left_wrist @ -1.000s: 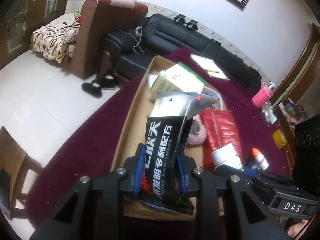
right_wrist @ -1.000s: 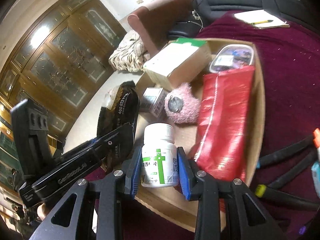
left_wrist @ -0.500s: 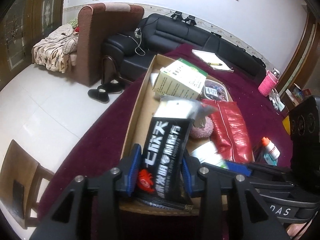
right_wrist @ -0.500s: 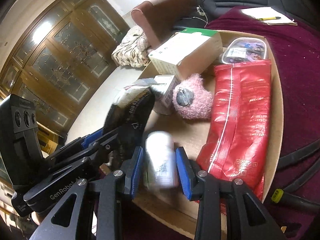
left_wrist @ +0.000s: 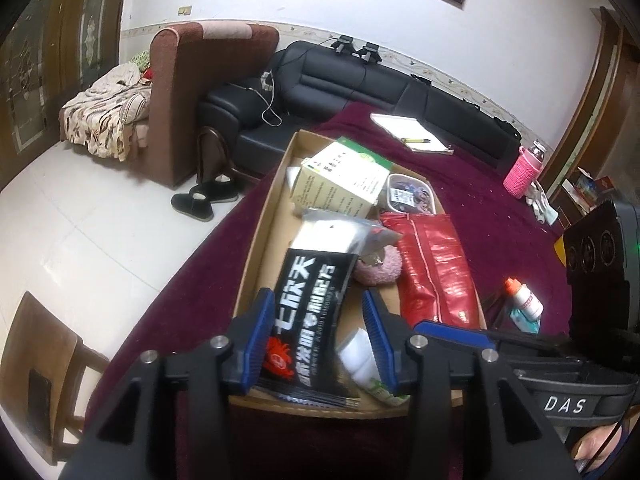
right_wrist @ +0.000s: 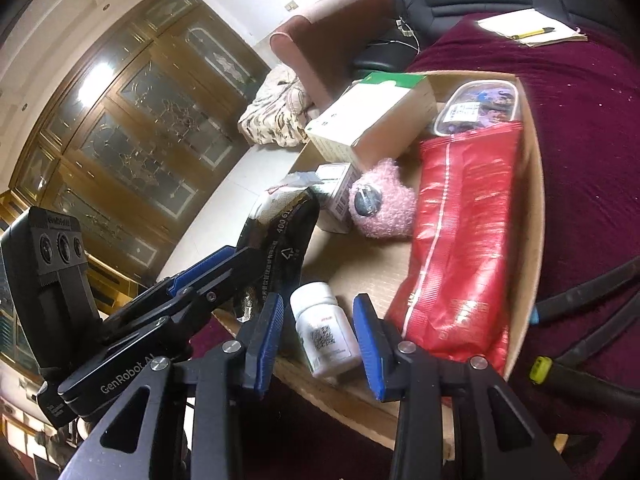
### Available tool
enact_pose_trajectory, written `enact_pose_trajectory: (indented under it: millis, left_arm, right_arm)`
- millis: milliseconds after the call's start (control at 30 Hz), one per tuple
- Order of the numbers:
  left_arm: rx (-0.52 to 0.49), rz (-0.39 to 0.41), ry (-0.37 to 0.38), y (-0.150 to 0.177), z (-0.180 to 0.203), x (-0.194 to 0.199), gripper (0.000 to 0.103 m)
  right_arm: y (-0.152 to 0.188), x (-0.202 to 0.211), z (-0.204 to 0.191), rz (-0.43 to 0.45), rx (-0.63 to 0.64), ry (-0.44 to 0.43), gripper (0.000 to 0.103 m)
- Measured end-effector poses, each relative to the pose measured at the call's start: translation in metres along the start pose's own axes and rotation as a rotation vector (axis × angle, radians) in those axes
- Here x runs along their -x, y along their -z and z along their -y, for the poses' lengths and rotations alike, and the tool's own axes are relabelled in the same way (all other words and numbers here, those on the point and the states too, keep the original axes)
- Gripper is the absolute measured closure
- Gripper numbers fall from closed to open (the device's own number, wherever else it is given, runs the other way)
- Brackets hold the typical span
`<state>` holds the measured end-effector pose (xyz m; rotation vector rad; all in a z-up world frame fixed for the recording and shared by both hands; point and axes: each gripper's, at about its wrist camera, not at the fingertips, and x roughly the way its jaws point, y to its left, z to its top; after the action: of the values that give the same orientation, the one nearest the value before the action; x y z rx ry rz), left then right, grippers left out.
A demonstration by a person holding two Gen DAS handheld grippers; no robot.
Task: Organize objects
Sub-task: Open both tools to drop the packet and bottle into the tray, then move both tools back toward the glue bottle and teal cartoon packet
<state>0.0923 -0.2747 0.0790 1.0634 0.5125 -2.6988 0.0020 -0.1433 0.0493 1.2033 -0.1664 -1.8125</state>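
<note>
Cardboard tray sat on the maroon tablecloth and held all sorted items. Left gripper: jaws were opening; the black foil pouch lay between the blue pads, left pad about touching its edge, right pad clear of it. The pouch rested in the tray's near-left corner. Right gripper: jaws stood apart with gaps on both sides of the white pill bottle, which lay on the tray floor at the near edge, cap pointing away. At 1 o'clock from the bottle lay the red foil bag; at 12 o'clock the pink plush toy. Farther, at 12 o'clock, were the green-and-white carton and a clear lidded container. A small dropper bottle lay on the cloth outside the tray, at 3 o'clock in the left wrist view.
</note>
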Motion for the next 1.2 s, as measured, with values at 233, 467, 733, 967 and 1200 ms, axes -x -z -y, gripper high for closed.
enact_pose_trajectory:
  millis: [233,467,733,967,1200]
  left_arm:
    - [-0.033,0.001,0.0,0.0,0.017,0.006,0.058]
    - [-0.093,-0.004,0.023,0.0,0.044,0.009,0.057]
    - [-0.181,-0.086,0.125,0.004,0.112,-0.006,0.057]
    - [-0.19,-0.222,0.185,0.008,0.186,-0.046,0.057]
    - [-0.077,-0.357,0.192,0.004,0.229,-0.099,0.067]
  right_arm:
    - [-0.002,0.04,0.019,0.068,-0.035,0.005,0.062]
    - [0.005,0.096,0.071,0.134,-0.135,0.078,0.059]
    - [0.014,0.163,0.14,0.26,-0.241,0.195,0.058]
    - [0.027,0.191,0.19,0.354,-0.382,0.256,0.055]
    - [0.029,0.209,0.196,0.415,-0.433,0.24,0.052]
